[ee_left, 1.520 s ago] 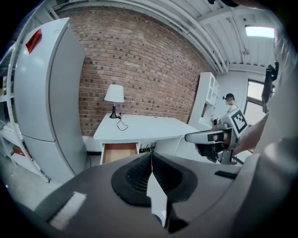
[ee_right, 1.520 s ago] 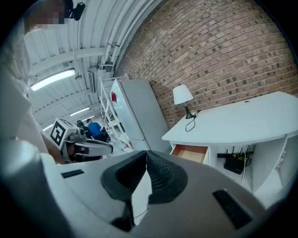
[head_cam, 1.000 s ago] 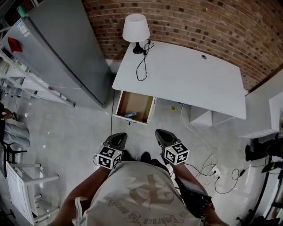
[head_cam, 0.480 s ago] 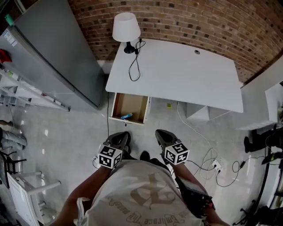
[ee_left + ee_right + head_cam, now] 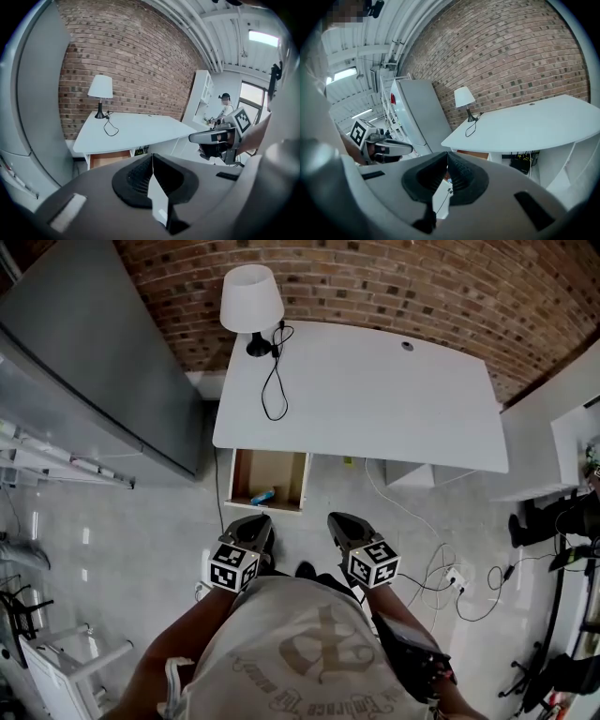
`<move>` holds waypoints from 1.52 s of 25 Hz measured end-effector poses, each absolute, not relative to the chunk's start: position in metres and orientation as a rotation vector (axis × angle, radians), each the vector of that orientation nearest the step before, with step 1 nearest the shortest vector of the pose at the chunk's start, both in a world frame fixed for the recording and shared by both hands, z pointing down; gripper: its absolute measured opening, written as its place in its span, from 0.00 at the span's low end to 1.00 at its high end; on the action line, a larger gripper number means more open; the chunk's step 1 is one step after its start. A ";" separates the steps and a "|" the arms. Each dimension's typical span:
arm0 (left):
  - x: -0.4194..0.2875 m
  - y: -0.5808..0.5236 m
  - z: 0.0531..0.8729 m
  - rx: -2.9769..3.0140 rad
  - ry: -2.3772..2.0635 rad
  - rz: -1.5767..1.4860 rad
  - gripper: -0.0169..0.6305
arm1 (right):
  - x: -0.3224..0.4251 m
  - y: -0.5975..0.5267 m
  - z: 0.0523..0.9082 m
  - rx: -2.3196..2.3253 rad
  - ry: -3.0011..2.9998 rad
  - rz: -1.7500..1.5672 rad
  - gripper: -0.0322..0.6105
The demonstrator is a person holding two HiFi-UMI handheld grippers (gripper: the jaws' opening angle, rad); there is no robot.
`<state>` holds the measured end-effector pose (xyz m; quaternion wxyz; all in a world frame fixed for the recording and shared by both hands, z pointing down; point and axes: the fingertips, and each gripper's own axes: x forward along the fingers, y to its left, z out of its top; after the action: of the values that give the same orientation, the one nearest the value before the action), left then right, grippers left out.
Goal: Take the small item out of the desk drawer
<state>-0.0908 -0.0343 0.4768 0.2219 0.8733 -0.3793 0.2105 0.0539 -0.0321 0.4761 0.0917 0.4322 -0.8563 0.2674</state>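
Left gripper (image 5: 253, 526) and right gripper (image 5: 339, 524) clenched, empty, held side by side, small blue item (image 5: 262, 495) seen in open drawer (image 5: 242, 472), ahead of left gripper, apart

This looks like an office or studio workroom. A plain white desk (image 5: 375, 399) with a table lamp (image 5: 249, 296) and an open drawer (image 5: 267, 479) stands against a bare brick wall (image 5: 375, 277), beside a tall grey cabinet (image 5: 84, 362). Loose cables (image 5: 450, 582) trail over the pale tiled floor (image 5: 131, 540), and pipes (image 5: 201, 35) run exposed along the ceiling.
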 end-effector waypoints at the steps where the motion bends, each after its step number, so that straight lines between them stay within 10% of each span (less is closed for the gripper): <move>1: -0.092 -0.041 0.477 2.418 -1.035 0.583 0.04 | 0.052 -0.038 0.475 1.294 -2.539 0.795 0.06; 38: -0.146 -0.170 0.501 2.561 -0.601 0.636 0.04 | 0.001 -0.125 0.480 1.682 -2.260 0.812 0.06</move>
<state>-0.1455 -0.1697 0.5010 0.2160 0.9239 -0.2168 0.2296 0.0008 -0.1253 0.4795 0.1043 0.5705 -0.7666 0.2755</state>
